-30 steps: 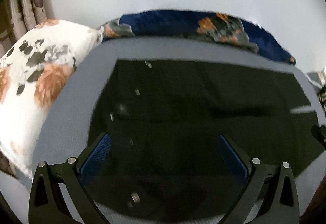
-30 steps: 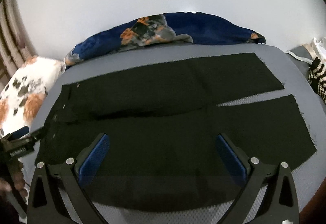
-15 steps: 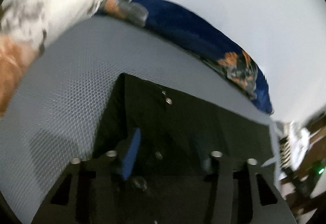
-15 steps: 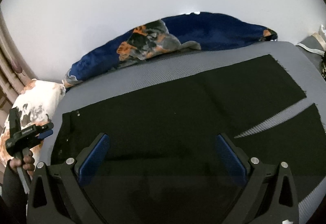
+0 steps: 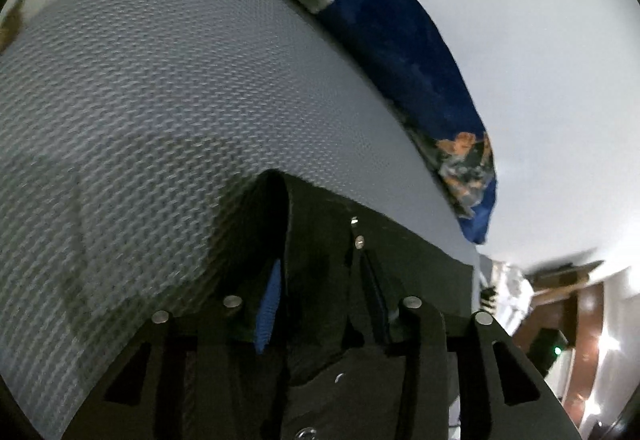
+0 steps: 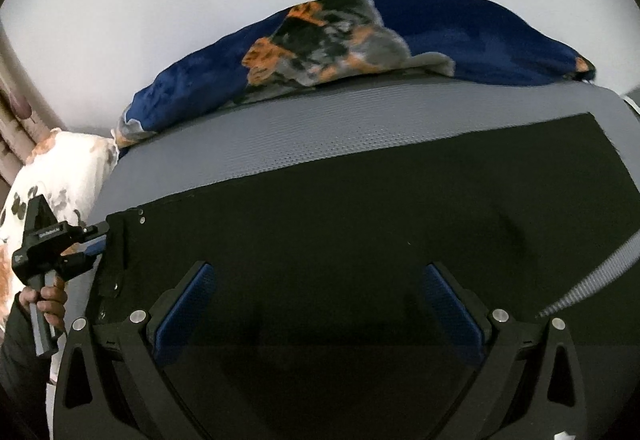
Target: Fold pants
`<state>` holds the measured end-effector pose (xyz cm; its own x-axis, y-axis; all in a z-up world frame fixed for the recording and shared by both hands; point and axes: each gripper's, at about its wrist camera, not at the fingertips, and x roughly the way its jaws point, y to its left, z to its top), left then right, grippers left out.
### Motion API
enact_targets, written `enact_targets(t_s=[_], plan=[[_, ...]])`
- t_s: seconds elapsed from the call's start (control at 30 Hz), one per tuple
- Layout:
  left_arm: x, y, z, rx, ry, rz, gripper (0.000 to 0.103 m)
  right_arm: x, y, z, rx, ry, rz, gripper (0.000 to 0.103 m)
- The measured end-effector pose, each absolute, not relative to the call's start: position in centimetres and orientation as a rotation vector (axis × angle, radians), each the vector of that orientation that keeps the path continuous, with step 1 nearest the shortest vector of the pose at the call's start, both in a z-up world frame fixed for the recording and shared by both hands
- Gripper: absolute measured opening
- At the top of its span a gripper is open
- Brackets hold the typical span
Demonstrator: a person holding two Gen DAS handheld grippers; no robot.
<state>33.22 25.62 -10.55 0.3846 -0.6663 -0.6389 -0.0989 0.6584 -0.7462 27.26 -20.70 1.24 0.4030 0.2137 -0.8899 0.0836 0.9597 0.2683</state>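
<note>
At the left end of the black pants (image 6: 360, 224), your left gripper (image 5: 320, 276) has gone from spread wide above the cloth to clamped on the waistband corner, which now stands up between its fingers. Your right gripper (image 6: 316, 304) still hovers released over the pants, which lie flat on the grey mattress (image 6: 320, 127); the fold can start once it grips too.

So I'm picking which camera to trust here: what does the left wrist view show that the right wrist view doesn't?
Only the left wrist view shows the left gripper with its jaws shut on a raised fold of the waistband. Only the right wrist view shows the pants spread flat, the white flowered pillow, and the right gripper open above them. Both show the grey mattress and blue blanket.
</note>
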Motion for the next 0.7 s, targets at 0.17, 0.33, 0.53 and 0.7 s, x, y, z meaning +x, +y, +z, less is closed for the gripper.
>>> enact_targets(t_s=[0.17, 0.33, 0.53, 0.7], plan=[[35.4, 24.7, -10.7, -0.787, 1.197, -0.436, 0.019, 29.3, -19.2, 0.8, 0.256, 1.155, 0.132, 0.103], [37.3, 23.5, -10.8, -0.778, 1.203, -0.458, 0.016, 31.8, -18.3, 0.3, 0.187, 1.122, 0.213, 0.103], [38.0, 22.7, -12.5, -0.838, 1.262, -0.398, 0.016, 35.7, -18.7, -1.8, 0.1, 1.16, 0.37, 0.103], [36.8, 22.2, -10.3, -0.78, 1.177, -0.399, 0.01, 38.3, -19.7, -3.2, 0.037, 1.191, 0.545, 0.103]])
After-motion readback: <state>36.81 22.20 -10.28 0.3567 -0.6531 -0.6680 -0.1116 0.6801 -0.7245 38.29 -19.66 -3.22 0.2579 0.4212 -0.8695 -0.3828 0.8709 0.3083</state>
